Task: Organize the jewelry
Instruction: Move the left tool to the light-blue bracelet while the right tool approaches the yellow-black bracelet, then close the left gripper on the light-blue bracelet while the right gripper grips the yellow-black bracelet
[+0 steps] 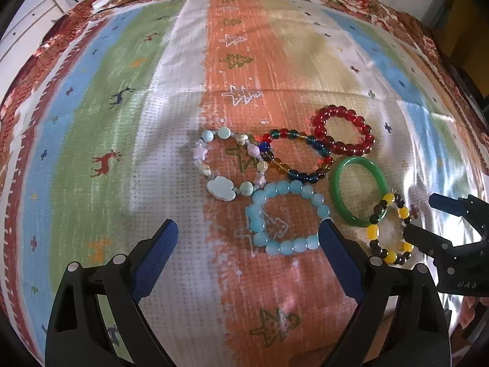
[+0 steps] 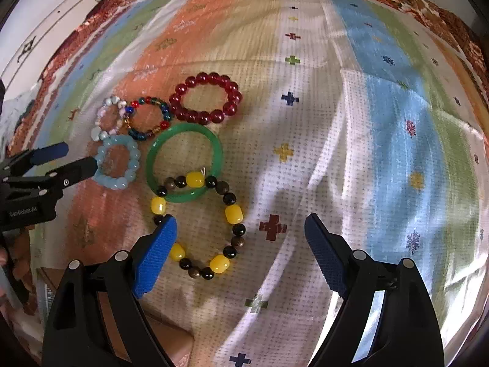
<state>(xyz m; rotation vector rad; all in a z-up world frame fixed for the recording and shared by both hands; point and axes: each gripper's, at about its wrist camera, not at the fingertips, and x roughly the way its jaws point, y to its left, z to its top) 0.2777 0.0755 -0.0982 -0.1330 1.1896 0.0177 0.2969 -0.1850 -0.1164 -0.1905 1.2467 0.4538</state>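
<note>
The left gripper [image 1: 248, 238] gapes wide, empty, its right pad just beside the light blue bracelet [image 1: 285, 217]. The right gripper [image 2: 240, 232] stands equally wide, holding nothing, over the yellow-and-black bracelet [image 2: 232, 214], which overlaps the green bangle [image 2: 183, 162] beyond.

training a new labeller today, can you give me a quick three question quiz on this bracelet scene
1. True or false: the yellow and black bracelet overlaps the green bangle.
2. How many bracelets lie on the striped cloth?
3. Which bracelet lies nearest the left gripper: A red bracelet, B light blue bracelet, C green bangle?

Key
1. True; its beads cross the bangle's near rim.
2. Six, counting the red bracelet, the light blue bracelet, the multicoloured one and the pastel charm one.
3. B.
</note>
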